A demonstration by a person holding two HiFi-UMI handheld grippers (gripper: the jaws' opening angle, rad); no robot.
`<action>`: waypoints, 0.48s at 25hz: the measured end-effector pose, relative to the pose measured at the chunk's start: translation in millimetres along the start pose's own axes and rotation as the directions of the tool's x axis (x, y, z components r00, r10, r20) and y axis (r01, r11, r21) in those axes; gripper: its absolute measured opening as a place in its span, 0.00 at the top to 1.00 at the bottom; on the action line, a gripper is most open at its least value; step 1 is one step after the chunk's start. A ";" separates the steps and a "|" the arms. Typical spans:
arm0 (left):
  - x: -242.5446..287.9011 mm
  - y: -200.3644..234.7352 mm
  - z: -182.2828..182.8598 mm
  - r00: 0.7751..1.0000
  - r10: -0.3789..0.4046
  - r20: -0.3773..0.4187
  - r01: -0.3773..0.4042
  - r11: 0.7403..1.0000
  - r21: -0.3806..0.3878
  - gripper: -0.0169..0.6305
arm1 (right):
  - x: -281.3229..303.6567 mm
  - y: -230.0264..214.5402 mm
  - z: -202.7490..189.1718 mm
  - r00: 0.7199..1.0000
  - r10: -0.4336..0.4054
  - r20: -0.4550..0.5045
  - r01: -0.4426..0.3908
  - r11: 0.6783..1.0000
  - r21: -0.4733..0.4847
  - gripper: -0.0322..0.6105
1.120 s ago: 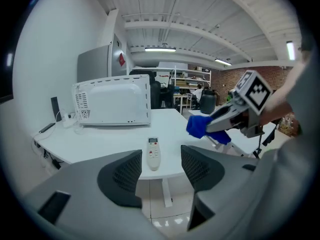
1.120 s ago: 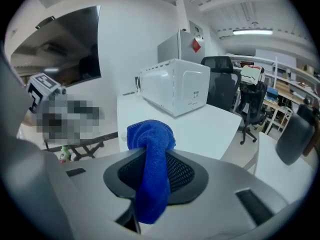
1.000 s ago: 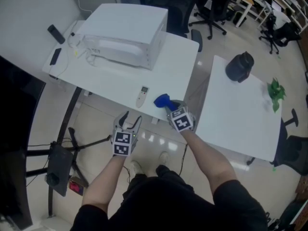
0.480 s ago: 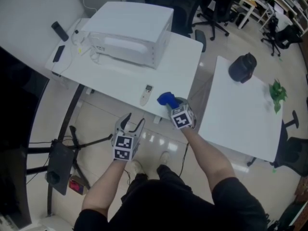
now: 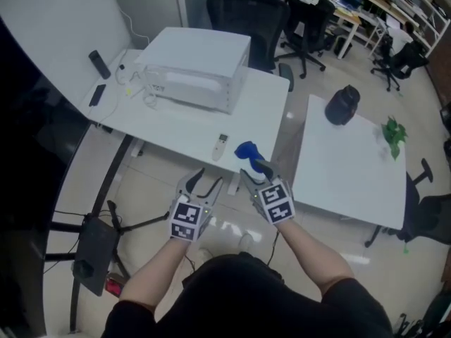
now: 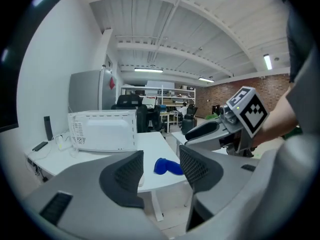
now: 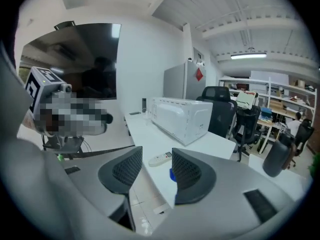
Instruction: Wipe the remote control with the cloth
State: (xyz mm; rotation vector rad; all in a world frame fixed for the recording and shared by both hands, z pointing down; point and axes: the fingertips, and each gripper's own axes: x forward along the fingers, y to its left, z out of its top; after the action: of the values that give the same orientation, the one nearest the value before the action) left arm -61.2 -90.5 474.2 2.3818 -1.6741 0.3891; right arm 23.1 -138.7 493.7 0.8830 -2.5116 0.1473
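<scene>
Head view with both gripper views. The remote (image 5: 222, 146) is lying flat on the desk (image 5: 169, 122), in front of the microwave (image 5: 199, 69) and below its right corner; the blue cloth (image 5: 246, 151) is lying crumpled farther right of the microwave, just beside the remote without touching it. Both are sitting near the desk edge farthest from the microwave. The left gripper (image 5: 206, 179) is hanging past that edge, over the floor, pointing toward the microwave; its jaws are standing wide apart with nothing pinched, having just closed in a little. In its own view the cloth (image 6: 167, 167) is showing through the gap, well beyond the pads. The right gripper (image 5: 254, 173) is hanging beside it, on the cloth's side of the microwave; its jaws have just been opening and are now spread, gripping nothing. Through them the remote (image 7: 161, 159) is appearing in front of the microwave (image 7: 180, 116), clear of the pads
</scene>
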 end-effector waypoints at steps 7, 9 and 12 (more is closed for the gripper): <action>-60.2 -19.4 30.1 0.995 -0.066 0.076 0.066 0.998 0.010 0.76 | -74.1 70.0 41.6 0.992 0.000 0.130 0.000 1.000 -0.004 0.70; -73.1 -20.1 32.9 0.994 -0.066 0.087 0.065 0.998 0.012 0.82 | -86.3 80.9 47.1 0.987 -0.014 0.158 0.015 1.000 -0.005 0.74; -87.7 -22.3 32.1 0.993 -0.069 0.092 0.067 0.998 0.018 0.88 | -101.2 91.2 54.1 0.982 -0.046 0.184 0.045 0.999 0.014 0.78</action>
State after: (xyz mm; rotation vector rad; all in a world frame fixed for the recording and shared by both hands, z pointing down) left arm -65.4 -15.2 414.8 2.4957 -1.6281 0.2846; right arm 14.6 -23.3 403.7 0.9985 -2.6599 0.0657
